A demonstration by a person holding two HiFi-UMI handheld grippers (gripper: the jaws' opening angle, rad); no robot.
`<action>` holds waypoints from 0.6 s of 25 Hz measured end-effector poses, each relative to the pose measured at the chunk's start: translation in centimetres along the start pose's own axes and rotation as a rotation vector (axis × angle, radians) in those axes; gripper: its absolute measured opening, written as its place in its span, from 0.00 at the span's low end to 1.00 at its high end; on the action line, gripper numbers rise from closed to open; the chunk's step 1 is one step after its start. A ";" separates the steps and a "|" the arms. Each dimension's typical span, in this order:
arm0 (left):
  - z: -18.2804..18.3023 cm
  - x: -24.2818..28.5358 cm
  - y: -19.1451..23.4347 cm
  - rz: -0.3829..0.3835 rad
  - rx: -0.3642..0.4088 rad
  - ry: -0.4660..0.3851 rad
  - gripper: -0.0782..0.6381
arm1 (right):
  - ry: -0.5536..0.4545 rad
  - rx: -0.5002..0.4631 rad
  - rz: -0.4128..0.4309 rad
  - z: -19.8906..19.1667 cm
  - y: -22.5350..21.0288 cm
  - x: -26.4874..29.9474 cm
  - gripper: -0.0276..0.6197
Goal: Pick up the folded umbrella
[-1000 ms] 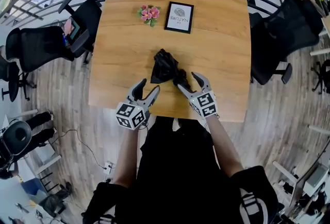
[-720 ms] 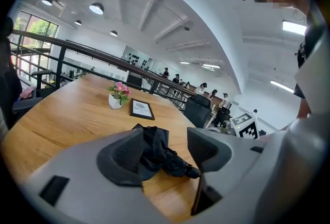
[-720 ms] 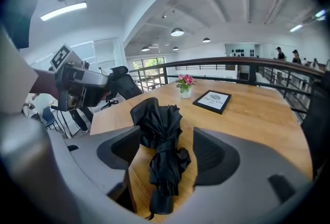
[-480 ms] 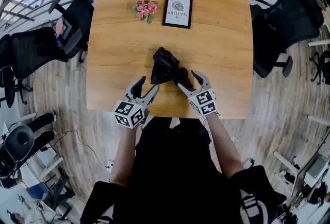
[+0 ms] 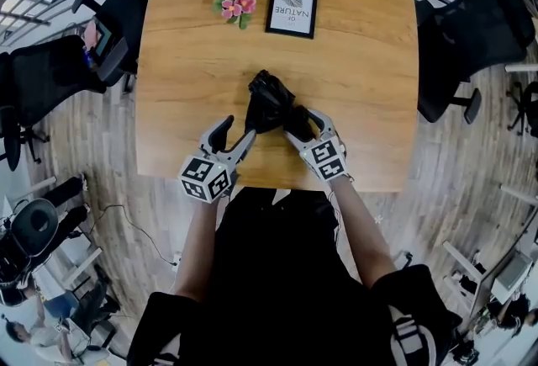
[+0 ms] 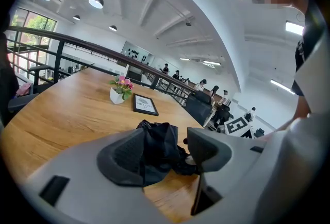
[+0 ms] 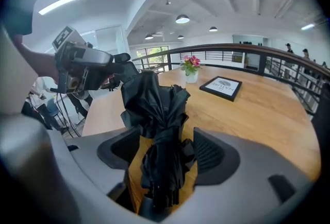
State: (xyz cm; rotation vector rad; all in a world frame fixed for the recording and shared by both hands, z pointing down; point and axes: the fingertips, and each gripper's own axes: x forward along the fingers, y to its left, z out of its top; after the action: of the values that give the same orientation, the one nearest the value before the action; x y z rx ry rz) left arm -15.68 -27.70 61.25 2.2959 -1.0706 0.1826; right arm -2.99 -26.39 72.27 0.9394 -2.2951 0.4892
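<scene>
Both tongs at the folded umbrella [image 5: 269, 108] on the worktop [image 5: 353, 61].
Right tongs [image 5: 301, 122] wide, straddling its near end, not clamped; left tongs [image 5: 238, 129] wide, beside the fabric.

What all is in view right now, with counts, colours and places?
Table: one, light wood, centre of the scene.
Folded umbrella: one, black, lying on the table's near half.
Picture frame: one, black with a white print, far side of the table.
Flowers: one pink bunch in a white pot, left of the frame.
Office chairs: several, black, both sides of the table.
Left gripper: one, grey, jaws apart, beside the umbrella.
Right gripper: one, grey, jaws apart around the umbrella.
</scene>
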 end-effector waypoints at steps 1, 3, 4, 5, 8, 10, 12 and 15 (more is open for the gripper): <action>0.0 0.1 0.0 -0.002 0.000 0.003 0.49 | 0.005 -0.001 0.002 -0.1 0.0 0.3 0.56; -0.1 0.4 0.1 -0.007 0.000 0.006 0.49 | 0.021 -0.003 0.008 -0.5 -0.1 0.9 0.57; -0.1 0.5 0.2 -0.009 -0.001 0.007 0.49 | 0.032 -0.007 0.010 -0.8 -0.1 1.2 0.57; -0.2 0.6 0.4 -0.010 -0.002 0.008 0.49 | 0.046 -0.014 0.013 -1.1 -0.1 1.5 0.56; -0.2 0.6 0.6 -0.010 -0.005 0.013 0.49 | 0.084 -0.034 0.012 -1.8 0.1 2.0 0.56; -0.3 0.6 0.7 -0.011 -0.005 0.017 0.49 | 0.093 -0.037 0.004 -2.0 0.0 2.1 0.56; -0.3 0.6 0.7 -0.012 -0.007 0.017 0.49 | 0.099 -0.033 -0.004 -2.1 -0.2 2.3 0.56; -0.5 0.5 0.7 -0.014 -0.006 0.020 0.49 | 0.117 -0.028 -0.011 -2.8 -0.3 2.9 0.55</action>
State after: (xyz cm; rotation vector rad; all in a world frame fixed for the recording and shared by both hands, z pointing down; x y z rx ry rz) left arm -15.81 -28.13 62.19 2.2905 -1.0434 0.1958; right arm -3.35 -26.54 76.25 0.8858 -2.1853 0.4935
